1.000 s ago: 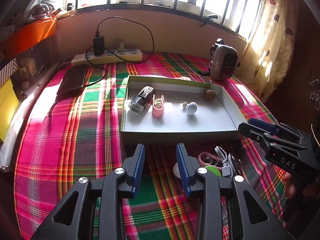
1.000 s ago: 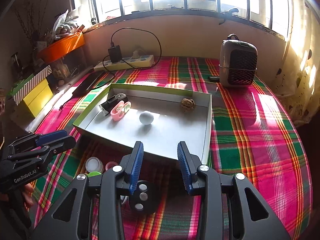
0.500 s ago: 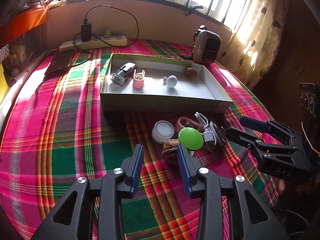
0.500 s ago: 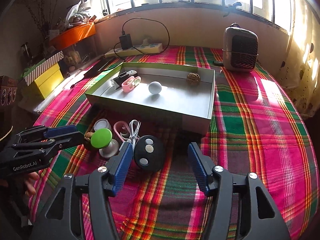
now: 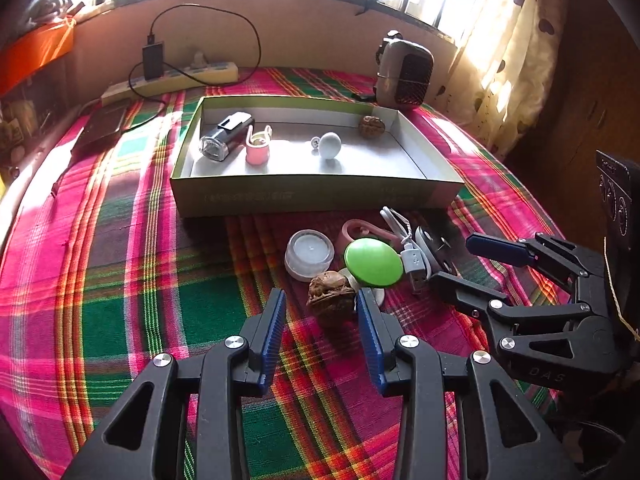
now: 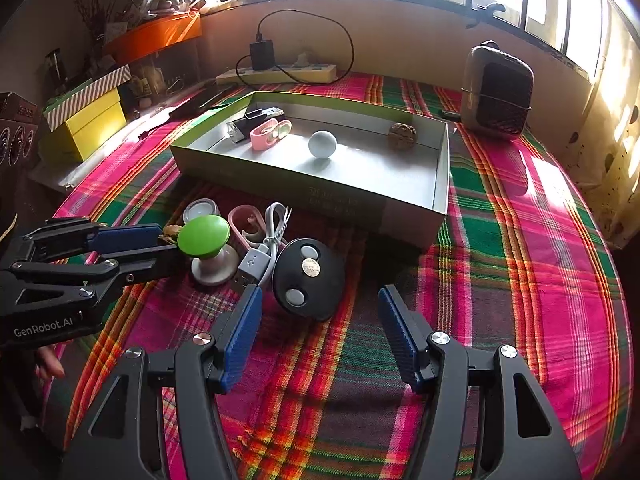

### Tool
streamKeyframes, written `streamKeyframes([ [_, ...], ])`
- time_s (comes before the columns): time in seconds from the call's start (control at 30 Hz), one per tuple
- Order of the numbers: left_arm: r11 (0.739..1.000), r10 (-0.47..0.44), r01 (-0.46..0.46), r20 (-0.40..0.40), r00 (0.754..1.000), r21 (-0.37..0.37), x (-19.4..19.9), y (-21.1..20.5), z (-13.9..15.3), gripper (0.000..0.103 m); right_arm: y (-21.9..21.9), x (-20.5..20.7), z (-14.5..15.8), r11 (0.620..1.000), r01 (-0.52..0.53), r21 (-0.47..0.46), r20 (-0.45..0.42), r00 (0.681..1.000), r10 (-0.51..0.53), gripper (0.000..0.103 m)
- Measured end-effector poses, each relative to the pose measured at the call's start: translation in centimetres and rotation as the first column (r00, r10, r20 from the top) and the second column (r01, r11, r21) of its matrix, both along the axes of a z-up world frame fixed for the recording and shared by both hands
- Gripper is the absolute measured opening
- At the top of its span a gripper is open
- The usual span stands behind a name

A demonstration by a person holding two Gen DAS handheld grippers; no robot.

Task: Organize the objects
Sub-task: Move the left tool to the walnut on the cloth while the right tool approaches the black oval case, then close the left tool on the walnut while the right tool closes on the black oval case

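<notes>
1. Walnut (image 5: 331,293) lies on the plaid cloth (image 5: 120,280), near side of the loose cluster, just in front of the box (image 5: 316,196).
2. Left gripper (image 5: 320,312): fingers narrowly apart, straddling the walnut; the right finger looks to be touching it, the left one stands clear. Not gripped.
3. Touching or just beside the walnut: green-capped knob (image 5: 373,262), clear round lid (image 5: 309,254) to its left, pink clip (image 5: 354,230) behind, white USB cable (image 5: 412,252) to the right.
4. Right gripper (image 6: 320,320): fingers wide apart, holding nothing, near side of the black key fob (image 6: 306,278).
5. Inside the box: bike light (image 5: 226,136), second pink clip (image 5: 258,146), white ball (image 5: 330,145), second walnut (image 5: 371,126) at far right.
6. Beyond the box: small heater (image 5: 404,70) far right, power strip (image 5: 176,80) far left.
</notes>
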State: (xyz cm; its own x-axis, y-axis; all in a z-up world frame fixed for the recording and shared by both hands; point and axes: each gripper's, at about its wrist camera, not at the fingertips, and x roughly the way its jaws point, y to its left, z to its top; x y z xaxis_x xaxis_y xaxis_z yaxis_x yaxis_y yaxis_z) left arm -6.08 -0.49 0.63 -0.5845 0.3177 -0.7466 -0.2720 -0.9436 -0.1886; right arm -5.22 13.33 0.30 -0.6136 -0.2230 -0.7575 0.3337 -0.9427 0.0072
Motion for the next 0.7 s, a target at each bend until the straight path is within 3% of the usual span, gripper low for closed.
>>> streamKeyframes([
  [0.43,1.0,0.004,-0.005,0.022,1.0,0.008,-1.4,-0.7,-0.5,0.034,1.0,-1.2,-0.5,0.996,0.079,0.051,0.022,0.997,-0.08,0.061],
  [0.7,1.0,-0.017,0.017,0.01,1.0,-0.011,-1.2,-0.5,-0.5,0.034,0.2,-1.9,-0.7,0.996,0.068,0.059,0.026,0.997,-0.07,0.061],
])
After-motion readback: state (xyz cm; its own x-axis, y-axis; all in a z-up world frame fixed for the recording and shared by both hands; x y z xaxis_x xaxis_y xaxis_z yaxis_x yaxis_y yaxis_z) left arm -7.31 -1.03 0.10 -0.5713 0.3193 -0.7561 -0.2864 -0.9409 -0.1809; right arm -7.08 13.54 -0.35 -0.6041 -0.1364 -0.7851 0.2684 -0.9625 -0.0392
